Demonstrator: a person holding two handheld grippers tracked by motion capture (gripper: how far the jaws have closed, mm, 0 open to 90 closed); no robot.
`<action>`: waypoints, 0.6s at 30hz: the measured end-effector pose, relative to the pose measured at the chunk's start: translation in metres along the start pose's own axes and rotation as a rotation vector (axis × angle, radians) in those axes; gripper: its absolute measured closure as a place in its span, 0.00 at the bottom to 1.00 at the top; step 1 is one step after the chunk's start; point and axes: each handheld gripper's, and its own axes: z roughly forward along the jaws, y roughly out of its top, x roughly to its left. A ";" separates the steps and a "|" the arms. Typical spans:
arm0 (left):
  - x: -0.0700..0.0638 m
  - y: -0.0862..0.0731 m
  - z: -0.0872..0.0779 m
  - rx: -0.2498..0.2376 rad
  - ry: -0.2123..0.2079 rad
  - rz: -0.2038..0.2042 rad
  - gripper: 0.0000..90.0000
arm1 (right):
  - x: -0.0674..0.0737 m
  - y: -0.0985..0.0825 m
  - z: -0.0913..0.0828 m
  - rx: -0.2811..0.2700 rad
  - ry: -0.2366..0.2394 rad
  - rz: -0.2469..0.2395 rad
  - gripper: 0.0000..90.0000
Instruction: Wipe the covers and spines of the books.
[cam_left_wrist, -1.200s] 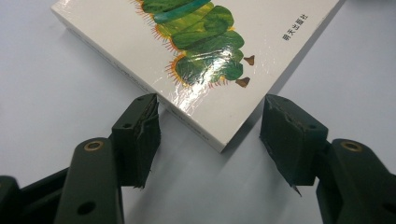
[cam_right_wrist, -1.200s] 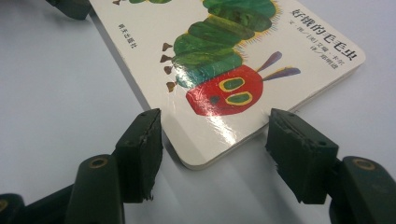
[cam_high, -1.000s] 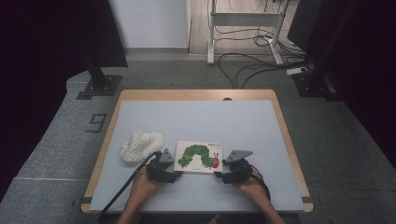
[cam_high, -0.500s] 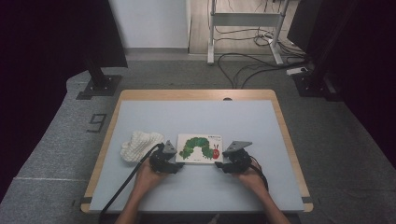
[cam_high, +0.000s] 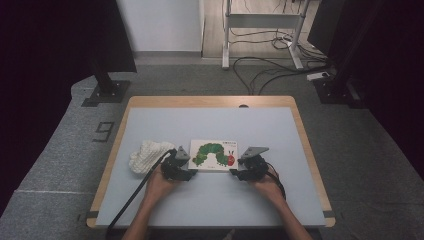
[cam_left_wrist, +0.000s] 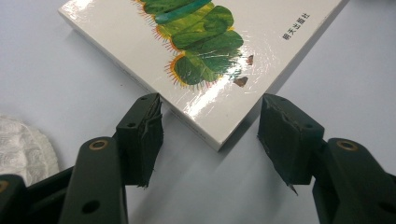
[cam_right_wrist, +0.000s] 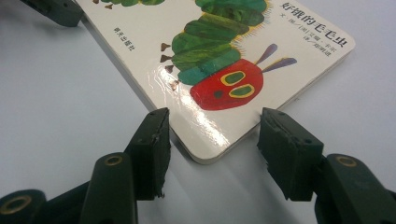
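One board book (cam_high: 215, 155) with a green caterpillar cover, flat on the table (cam_high: 210, 125), just below frame centre in the high view. Left tongs (cam_high: 186, 165) at its lower-left corner, right tongs (cam_high: 239, 169) at its lower-right corner. In the left gripper view a book corner (cam_left_wrist: 205, 70) sits between the spread pads, neither pad pressing. Same in the right gripper view: the corner with the red head (cam_right_wrist: 224, 84) is inside the gap; the jaws have just been closing, no contact visible yet. One white knitted cloth (cam_high: 147, 155) lies just left of the left tongs. Table: pale blue top, wood edge. Room: grey carpet floor (cam_high: 75, 150), dark, one white metal frame (cam_high: 260, 25) and loose cables (cam_high: 270, 65) at upper centre, black stand bases upper left and upper right.
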 end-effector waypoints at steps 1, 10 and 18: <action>0.000 0.000 0.000 -0.001 0.003 -0.001 0.44 | 0.000 0.000 0.000 0.000 0.000 0.001 0.48; 0.000 0.000 -0.007 -0.044 -0.027 -0.047 0.26 | 0.000 0.000 -0.002 -0.010 -0.012 0.011 0.37; -0.006 -0.007 -0.036 -0.105 -0.020 -0.055 0.16 | 0.005 0.004 -0.018 -0.044 -0.006 0.003 0.17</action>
